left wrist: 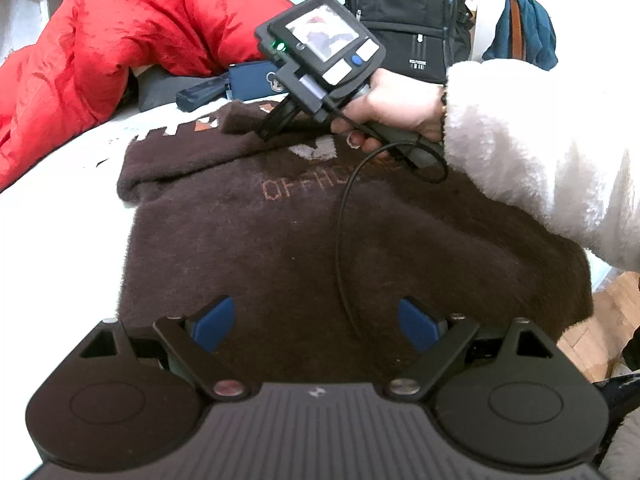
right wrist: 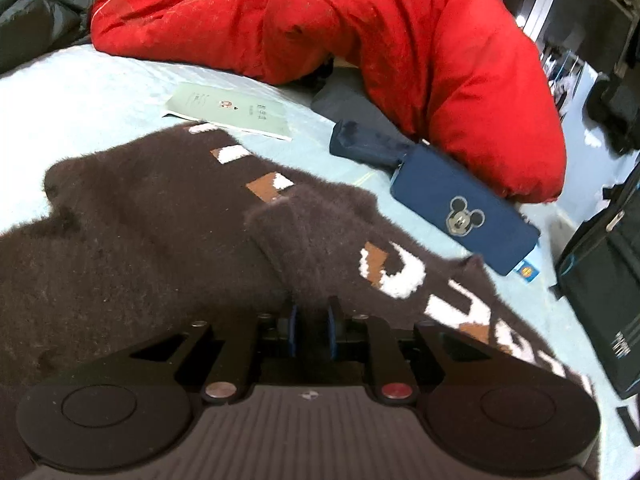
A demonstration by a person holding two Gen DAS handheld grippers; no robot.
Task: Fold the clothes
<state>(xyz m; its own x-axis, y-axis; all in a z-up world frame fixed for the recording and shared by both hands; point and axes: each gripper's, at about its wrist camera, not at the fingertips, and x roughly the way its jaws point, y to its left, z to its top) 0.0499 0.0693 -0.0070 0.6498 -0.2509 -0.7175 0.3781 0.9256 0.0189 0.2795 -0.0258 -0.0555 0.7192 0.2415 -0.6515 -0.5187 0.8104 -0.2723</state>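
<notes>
**Brown sweater on a pale bed, one cuff pinched**

Pale blue bedding (right wrist: 100,92) takes up most of both views, crowded at its far side by a puffy red down jacket (right wrist: 400,40), a navy folding umbrella with a cartoon-mouse badge (right wrist: 460,208), a pale green booklet (right wrist: 232,114) and a black backpack (left wrist: 404,16).

Spread across the bedding lies the task's thing, a fuzzy dark brown knitted sweater with white and tan lettering (left wrist: 320,248). Its body lies flat and broad. One sleeve is drawn in over the chest rather than trailing off to the side.

The right gripper (right wrist: 312,316) has its blue pads drawn close together on a ridge of brown knit at that sleeve's end. The left wrist view shows the same tool held by a hand (left wrist: 396,108) in a fluffy white sleeve (left wrist: 540,152), its tip down on the sweater's upper part. Gripping by the cuff probably lets the whole sleeve be steered as one piece.

The left gripper (left wrist: 316,324) hovers over the sweater's lower body with its pads spread wide and nothing between them, well placed to pin or take the hem.
</notes>
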